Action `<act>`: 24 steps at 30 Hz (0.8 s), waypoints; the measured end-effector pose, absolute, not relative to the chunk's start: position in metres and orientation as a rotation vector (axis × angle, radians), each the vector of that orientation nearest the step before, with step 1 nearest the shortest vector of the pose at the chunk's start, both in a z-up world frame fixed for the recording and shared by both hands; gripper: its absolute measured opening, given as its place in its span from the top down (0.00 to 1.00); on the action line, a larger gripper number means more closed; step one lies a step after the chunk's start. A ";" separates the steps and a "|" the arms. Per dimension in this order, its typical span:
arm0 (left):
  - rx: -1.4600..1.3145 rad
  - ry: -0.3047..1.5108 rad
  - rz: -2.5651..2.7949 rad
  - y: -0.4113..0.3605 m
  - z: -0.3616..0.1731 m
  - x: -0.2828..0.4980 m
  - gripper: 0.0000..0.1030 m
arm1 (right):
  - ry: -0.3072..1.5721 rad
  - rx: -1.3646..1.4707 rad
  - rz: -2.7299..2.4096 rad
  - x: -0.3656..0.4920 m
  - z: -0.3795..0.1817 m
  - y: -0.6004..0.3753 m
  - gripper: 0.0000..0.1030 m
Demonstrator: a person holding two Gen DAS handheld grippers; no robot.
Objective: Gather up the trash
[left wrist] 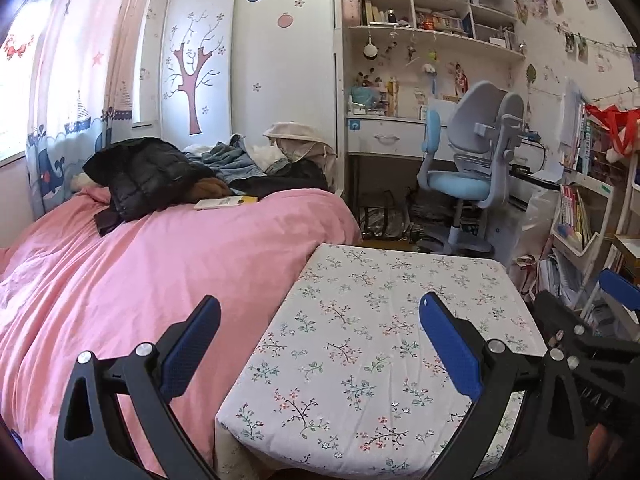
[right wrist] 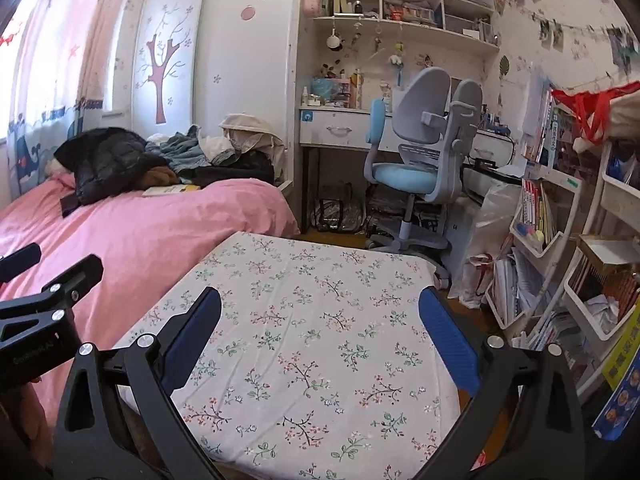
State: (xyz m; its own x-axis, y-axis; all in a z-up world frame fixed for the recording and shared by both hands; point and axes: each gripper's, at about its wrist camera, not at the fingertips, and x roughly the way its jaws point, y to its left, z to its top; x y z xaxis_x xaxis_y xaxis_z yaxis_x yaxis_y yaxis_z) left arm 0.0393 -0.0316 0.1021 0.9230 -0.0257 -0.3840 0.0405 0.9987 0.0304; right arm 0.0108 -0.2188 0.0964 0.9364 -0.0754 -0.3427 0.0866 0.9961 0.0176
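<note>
Floral cotton cloth over the small table (left wrist: 384,320), pink duvet on the bed (left wrist: 160,264) touching its left edge; no trash visible on either from both wrist views. Left gripper (left wrist: 320,344) and right gripper (right wrist: 320,340) both spread wide over the cloth, blue pads (right wrist: 448,344) well apart, nothing between them. Likely light, crushable scraps once found, so probably best pinched across the bulk; exact feel and hold impossible to judge yet.
</note>
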 end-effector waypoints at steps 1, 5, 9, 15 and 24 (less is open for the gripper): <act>0.054 0.390 -0.035 -0.032 0.103 0.039 0.08 | 0.346 0.020 -0.092 0.012 0.097 -0.221 0.07; 0.103 0.384 -0.037 -0.033 0.102 0.038 0.08 | 0.366 0.047 -0.077 0.015 0.093 -0.230 0.07; 0.096 0.426 -0.018 -0.035 0.095 0.043 0.08 | 0.374 0.050 -0.066 0.016 0.091 -0.229 0.07; 0.122 0.408 -0.007 -0.043 0.095 0.038 0.08 | 0.394 0.044 -0.066 0.019 0.089 -0.228 0.07; 0.085 0.393 0.011 -0.031 0.098 0.035 0.08 | 0.393 0.060 -0.083 0.017 0.091 -0.235 0.07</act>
State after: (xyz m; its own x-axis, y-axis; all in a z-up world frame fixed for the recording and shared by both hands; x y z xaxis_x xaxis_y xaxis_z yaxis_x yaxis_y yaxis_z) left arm 0.0351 -0.0311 0.0984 0.9236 0.0271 -0.3824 0.0057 0.9964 0.0845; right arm 0.0166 -0.2354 0.0910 0.9205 -0.0688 -0.3847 0.0921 0.9948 0.0425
